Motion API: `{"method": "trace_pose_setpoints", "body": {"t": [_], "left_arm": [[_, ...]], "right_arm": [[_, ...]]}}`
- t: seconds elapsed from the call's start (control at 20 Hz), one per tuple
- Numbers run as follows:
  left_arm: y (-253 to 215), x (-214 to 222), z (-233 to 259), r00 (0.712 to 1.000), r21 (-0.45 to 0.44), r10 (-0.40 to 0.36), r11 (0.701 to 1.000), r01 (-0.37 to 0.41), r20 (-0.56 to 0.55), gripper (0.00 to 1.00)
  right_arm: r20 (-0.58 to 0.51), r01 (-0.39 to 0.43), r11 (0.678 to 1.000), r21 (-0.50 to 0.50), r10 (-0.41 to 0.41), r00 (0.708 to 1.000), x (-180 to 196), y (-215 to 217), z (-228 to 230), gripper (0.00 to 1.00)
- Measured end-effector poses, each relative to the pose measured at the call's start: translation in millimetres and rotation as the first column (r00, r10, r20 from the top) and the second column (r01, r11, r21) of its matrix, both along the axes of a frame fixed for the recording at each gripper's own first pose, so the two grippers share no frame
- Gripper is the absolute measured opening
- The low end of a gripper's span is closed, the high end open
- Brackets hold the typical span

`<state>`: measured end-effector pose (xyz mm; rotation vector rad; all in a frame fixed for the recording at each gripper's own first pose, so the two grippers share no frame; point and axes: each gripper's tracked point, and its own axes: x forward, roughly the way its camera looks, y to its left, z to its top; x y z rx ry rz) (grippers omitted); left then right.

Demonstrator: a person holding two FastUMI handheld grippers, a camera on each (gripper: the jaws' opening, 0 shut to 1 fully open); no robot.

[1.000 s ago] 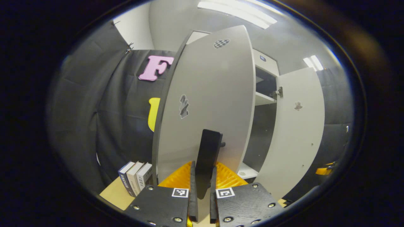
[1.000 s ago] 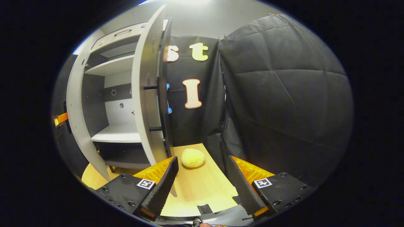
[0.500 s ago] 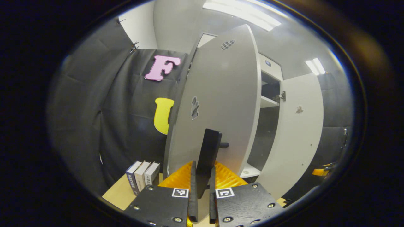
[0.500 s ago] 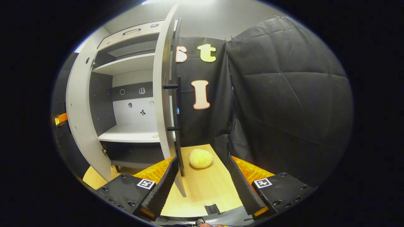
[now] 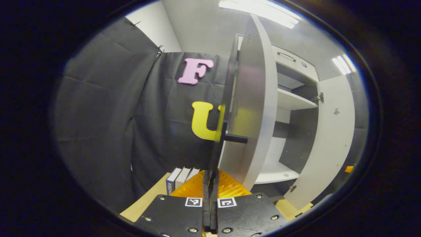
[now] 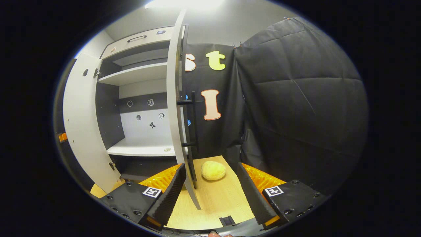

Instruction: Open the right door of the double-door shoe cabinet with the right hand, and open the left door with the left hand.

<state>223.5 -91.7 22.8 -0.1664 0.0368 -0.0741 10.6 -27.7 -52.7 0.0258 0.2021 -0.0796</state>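
Ahead of the left gripper [image 5: 210,197], clamped on the left door's handle [image 5: 218,144], books [image 5: 181,177] sit on the wooden tabletop [image 6: 213,200]. Right gripper [image 6: 210,191] gapes wide, right door [image 6: 176,108] edge-on between its fingers, untouched.

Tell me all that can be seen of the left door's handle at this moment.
The handle is a dark, matte, upright bar, seen nearly edge-on in the left gripper view. A short dark post joins it to the outer face of the pale grey left door, which stands wide open. The left gripper is shut on the bar's lower end, both fingers pressed against it. Nothing else touches it.
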Motion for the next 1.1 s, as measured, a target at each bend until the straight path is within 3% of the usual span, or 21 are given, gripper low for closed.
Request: {"method": "trace_pose_setpoints", "body": {"t": [0.05, 0.25, 0.35, 0.7, 0.85, 1.1], "left_arm": [[-8.8, -4.7, -1.2, 1.000, -0.009, -0.012, 1.000, 0.011, -0.005, 0.02], [1.5, -5.3, -1.2, 1.000, 0.169, 0.024, 0.985, -0.025, 0.003, 0.02], [-2.1, -9.6, -0.8, 1.000, 0.208, 0.030, 0.978, -0.030, 0.003, 0.02], [-3.4, -25.8, -1.1, 1.000, 0.180, 0.020, 0.984, -0.018, -0.009, 0.02], [3.8, -34.7, 9.1, 0.998, 0.209, 0.059, 0.976, -0.059, 0.009, 0.02], [-29.8, -56.5, 21.3, 1.000, 0.172, -0.012, 0.985, 0.007, 0.026, 0.02]], "right_arm": [[0.005, -0.004, 1.000, -0.002, 0.004, 1.000, 1.1, 1.9, 3.0, 0.98], [0.017, -0.018, 1.000, -0.010, 0.018, 1.000, 3.2, 10.1, 6.1, 0.92], [0.009, -0.029, 1.000, -0.012, 0.029, 1.000, 3.9, 14.7, 2.4, 0.98], [0.012, -0.076, 0.997, -0.027, 0.076, 0.997, 11.2, 32.0, 4.6, 0.98], [0.022, -0.100, 0.995, -0.031, 0.100, 0.995, 10.5, 39.6, 7.3, 0.98], [0.041, -0.149, 0.989, -0.023, 0.150, 0.988, 21.8, 62.5, 17.5, 0.98]]}}
